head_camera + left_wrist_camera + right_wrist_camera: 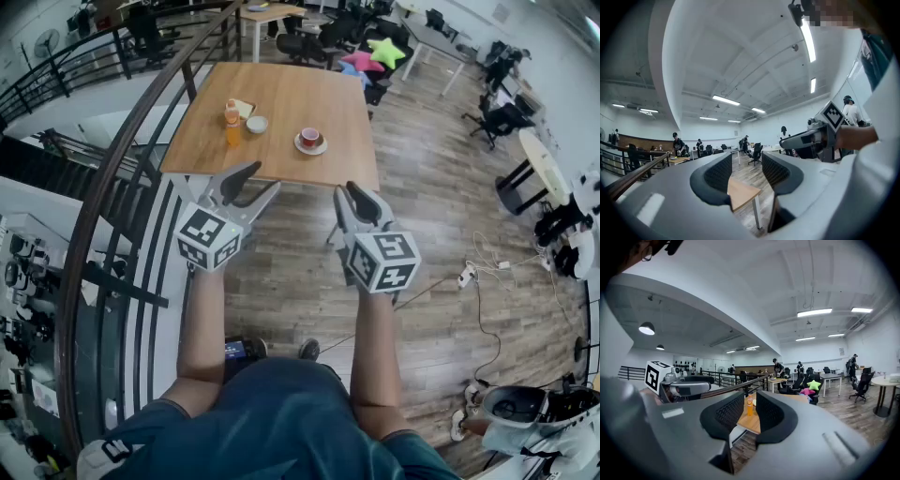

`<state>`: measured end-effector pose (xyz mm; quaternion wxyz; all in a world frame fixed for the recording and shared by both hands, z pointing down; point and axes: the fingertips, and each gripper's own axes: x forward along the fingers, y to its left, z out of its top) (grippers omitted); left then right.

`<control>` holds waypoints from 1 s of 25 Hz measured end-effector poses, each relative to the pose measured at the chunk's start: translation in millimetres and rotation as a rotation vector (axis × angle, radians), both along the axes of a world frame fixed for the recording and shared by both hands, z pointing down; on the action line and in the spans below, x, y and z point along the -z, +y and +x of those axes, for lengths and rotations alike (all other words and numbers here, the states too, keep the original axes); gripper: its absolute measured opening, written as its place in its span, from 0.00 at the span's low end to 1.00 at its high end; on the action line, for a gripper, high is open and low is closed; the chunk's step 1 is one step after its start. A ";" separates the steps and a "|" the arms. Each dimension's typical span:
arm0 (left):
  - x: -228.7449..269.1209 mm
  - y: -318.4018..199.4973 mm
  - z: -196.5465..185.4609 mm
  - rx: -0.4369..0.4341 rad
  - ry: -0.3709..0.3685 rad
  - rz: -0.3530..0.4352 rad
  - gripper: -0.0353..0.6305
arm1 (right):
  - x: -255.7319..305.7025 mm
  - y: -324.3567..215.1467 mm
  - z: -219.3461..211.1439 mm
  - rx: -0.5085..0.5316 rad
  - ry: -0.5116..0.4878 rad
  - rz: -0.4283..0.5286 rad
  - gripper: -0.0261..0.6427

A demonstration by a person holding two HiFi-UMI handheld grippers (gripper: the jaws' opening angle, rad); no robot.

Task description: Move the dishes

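We are standing on the wooden floor (431,216) and holding a gripper in each hand. The left gripper (264,178) and the right gripper (343,192) are hanging in the air side by side, near the close edge of the counter (309,94). They are not touching it.

The left gripper's jaws are standing apart and are holding nothing. Between them we are only seeing a corner of the counter, far off. The right gripper's jaws are standing apart too and are also holding nothing. Between them we are seeing the orange bottle (232,122), far off on the counter.

The dishes are sitting on the counter. A red cup (310,137) is sitting on a white saucer (310,147) near the middle. A small white bowl (256,124) is sitting to its left, just beside the bottle. The cup and the bowl are sitting apart.

A dark railing (122,159) is curving along our left side. A green star cushion (385,49) is lying past the far end of the counter.
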<state>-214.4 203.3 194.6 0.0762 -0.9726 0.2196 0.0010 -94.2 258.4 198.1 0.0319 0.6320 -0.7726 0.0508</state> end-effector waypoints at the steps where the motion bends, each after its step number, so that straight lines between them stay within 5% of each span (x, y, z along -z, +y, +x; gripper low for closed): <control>1: -0.3 0.1 -0.6 -0.002 0.001 0.001 0.34 | -0.6 0.2 -0.7 -0.001 0.001 -0.002 0.13; 25: -1.3 -41.3 -41.1 -0.059 0.059 -0.017 0.34 | 6.7 -32.1 -38.1 -0.075 -0.018 -0.018 0.14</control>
